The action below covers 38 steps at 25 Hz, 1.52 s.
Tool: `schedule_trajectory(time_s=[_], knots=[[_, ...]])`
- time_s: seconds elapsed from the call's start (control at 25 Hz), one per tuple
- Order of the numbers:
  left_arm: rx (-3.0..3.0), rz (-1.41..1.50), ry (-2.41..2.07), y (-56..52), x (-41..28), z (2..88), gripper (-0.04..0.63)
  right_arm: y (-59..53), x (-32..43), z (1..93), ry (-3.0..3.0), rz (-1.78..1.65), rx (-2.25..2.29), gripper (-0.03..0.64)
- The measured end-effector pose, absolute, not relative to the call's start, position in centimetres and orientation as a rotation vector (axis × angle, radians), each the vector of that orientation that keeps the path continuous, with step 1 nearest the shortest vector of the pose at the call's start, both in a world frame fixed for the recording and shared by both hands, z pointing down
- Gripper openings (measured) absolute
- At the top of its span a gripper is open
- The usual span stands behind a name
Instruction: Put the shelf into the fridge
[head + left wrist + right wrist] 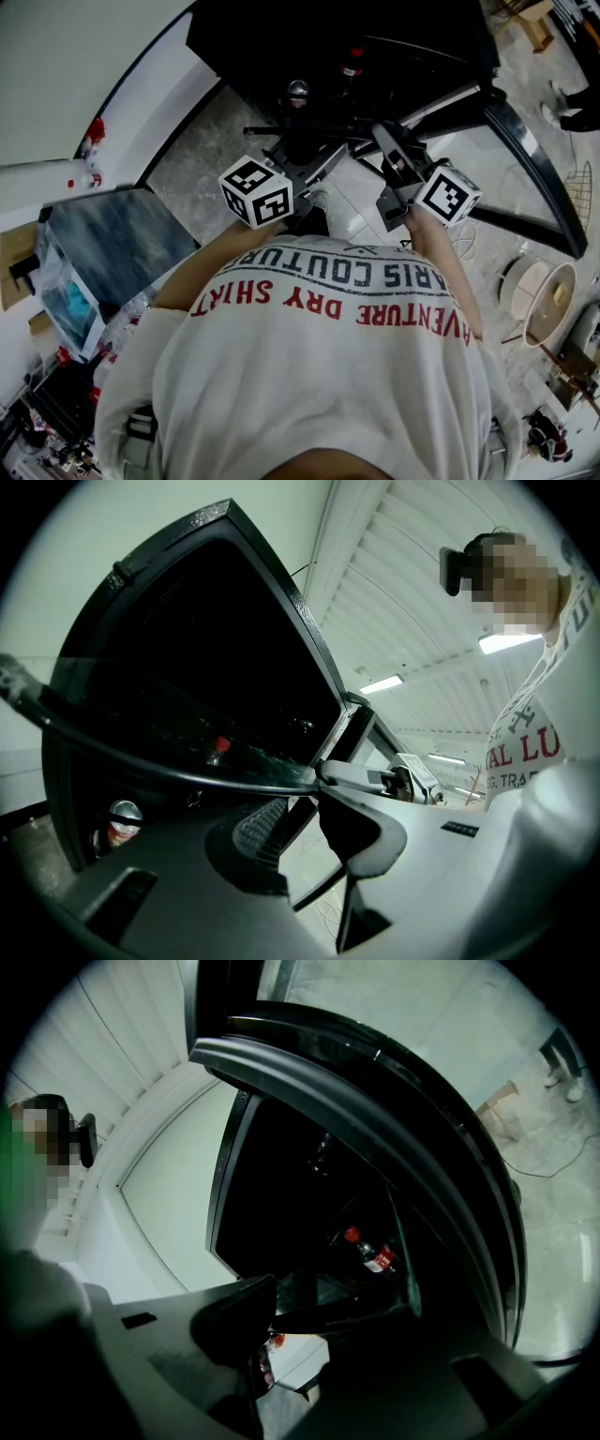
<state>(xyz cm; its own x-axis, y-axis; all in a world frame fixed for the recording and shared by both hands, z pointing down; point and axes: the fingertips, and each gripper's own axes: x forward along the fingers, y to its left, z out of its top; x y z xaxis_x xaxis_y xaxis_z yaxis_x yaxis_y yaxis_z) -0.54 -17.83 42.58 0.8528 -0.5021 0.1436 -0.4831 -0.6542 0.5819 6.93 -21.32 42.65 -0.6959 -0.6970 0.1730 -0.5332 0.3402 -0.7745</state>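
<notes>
The shelf (pixel 319 127) is a glass pane in a dark rim, held level in front of the open black fridge (pixel 347 47). My left gripper (pixel 323 164) and right gripper (pixel 394 155) reach forward from the marker cubes to its near edge. In the left gripper view the shelf's rim (pixel 169 761) runs in from the left and ends pinched between the jaws of my left gripper (pixel 314 799). In the right gripper view my right gripper (pixel 272 1321) is shut on the shelf's dark front bar (pixel 347 1312). The shelf's far end is lost in the fridge's dark interior.
Inside the fridge stand a red-capped bottle (pixel 370 1252) and a can (pixel 122 822). The open fridge door (pixel 525 169) arcs along the right. A grey box (pixel 112 234) sits at the left, round items (pixel 544 300) on the floor at the right.
</notes>
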Motion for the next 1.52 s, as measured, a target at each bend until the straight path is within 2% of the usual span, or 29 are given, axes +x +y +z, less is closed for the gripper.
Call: schedule_trajectory(time_s=[0.24,0.76,1.32,1.52], knots=[[2.365,-0.03,-0.708,-17.9,-0.5,43.0,0.117,-21.3,7.0,43.1,2.422,-1.286,-1.136,0.144],[2.323,-0.011,-0.724,-18.3,-0.5,43.7,0.115,-20.6,6.9,43.7,2.512,-1.269,-1.109,0.192],[2.303,0.003,-0.751,-20.2,-0.4,44.6,0.117,-19.0,7.5,44.4,2.583,-1.261,-1.145,0.19],[2.307,0.007,-0.764,-21.1,-0.4,44.6,0.117,-19.1,7.3,44.4,2.592,-1.253,-1.152,0.163]])
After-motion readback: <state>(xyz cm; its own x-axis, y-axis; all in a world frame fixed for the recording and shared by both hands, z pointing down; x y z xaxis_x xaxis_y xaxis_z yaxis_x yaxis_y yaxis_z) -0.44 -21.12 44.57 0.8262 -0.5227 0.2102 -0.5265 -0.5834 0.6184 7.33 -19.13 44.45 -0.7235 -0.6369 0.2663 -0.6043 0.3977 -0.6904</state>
